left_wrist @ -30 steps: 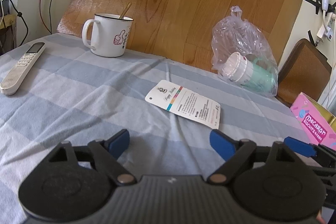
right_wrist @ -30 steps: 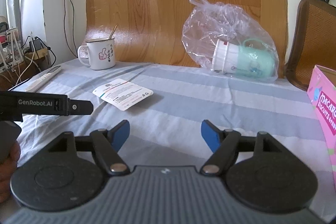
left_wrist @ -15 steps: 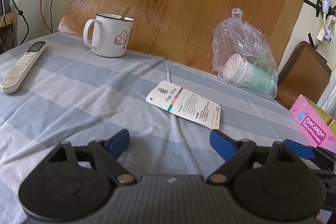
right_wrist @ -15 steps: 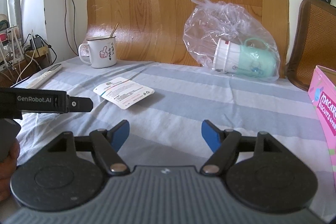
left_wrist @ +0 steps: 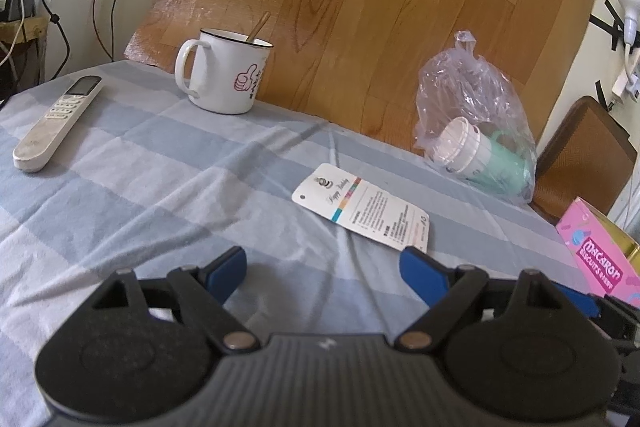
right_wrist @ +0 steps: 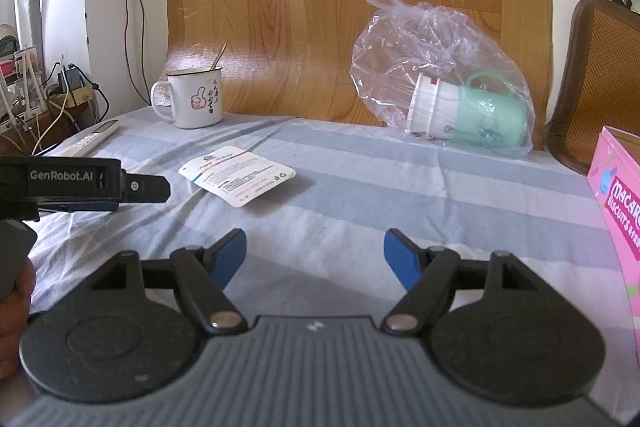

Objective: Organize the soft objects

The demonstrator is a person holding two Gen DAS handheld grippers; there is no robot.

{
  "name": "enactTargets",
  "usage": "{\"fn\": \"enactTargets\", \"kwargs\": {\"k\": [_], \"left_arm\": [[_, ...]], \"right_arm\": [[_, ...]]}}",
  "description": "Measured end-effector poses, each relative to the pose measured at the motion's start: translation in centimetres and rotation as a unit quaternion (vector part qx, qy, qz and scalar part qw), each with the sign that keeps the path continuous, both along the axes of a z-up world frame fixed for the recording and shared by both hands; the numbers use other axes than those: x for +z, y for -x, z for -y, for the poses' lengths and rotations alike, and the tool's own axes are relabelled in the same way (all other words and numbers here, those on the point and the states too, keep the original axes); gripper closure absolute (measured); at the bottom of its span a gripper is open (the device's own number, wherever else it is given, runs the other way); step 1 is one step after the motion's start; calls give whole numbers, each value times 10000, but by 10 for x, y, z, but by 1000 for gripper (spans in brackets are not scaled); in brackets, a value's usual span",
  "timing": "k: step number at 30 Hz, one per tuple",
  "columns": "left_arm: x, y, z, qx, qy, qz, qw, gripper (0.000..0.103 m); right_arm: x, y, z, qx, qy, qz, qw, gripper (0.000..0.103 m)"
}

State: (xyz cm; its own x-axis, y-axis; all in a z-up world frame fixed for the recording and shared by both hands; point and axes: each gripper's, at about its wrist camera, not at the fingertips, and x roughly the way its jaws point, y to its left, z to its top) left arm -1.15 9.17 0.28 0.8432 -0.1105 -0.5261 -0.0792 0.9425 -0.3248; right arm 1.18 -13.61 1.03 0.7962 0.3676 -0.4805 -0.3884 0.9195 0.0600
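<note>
Left wrist view: your left gripper [left_wrist: 322, 269] sits low over the striped cloth [left_wrist: 160, 195], blue fingers [left_wrist: 229, 269] spread wide, nothing but cloth between them. The white printed packet [left_wrist: 362, 213] lies flat at 12 o'clock, just beyond the fingertips, its near corner almost over the right-hand finger. At 10 o'clock stands a white mug [left_wrist: 226, 75] with a thumbs-up print and a spoon handle leaning out. At 9 o'clock, a white remote [left_wrist: 58, 123] lies lengthways near the cloth's edge. At 1 o'clock, a clear plastic bag [left_wrist: 474, 99] slumps against the wooden board [left_wrist: 360, 7]; inside it a mint cup [left_wrist: 486, 155] lies on its side. At 3 o'clock, the pink biscuit box [left_wrist: 596, 255] sits at the cloth's edge, and part of your other tool shows just below it.

Right wrist view: your right gripper [right_wrist: 316, 259] is also parted wide, with bare cloth between the blue pads. The packet [right_wrist: 238, 173] lies at 11 o'clock, well clear of the fingertips. Your left gripper [right_wrist: 140, 189] pokes in from 9 o'clock, its tip just short of the packet; from this side you cannot tell its opening. Your hand [right_wrist: 14, 311] grips its handle at 8 o'clock. Mug [right_wrist: 194, 99] at 11, far back. Bagged cup [right_wrist: 468, 117] at 1 o'clock against the board. Pink box [right_wrist: 620, 203] at 3 o'clock. A woven chair back [right_wrist: 592, 83] stands behind it
</note>
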Motion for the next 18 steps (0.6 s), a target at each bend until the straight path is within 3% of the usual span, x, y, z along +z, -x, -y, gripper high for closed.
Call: {"fn": "enactTargets", "kwargs": {"k": [18], "left_arm": [[-1, -1, 2, -69, -18, -24, 10000, 16]], "right_arm": [[0, 0, -3, -24, 23, 3, 10000, 25]]}}
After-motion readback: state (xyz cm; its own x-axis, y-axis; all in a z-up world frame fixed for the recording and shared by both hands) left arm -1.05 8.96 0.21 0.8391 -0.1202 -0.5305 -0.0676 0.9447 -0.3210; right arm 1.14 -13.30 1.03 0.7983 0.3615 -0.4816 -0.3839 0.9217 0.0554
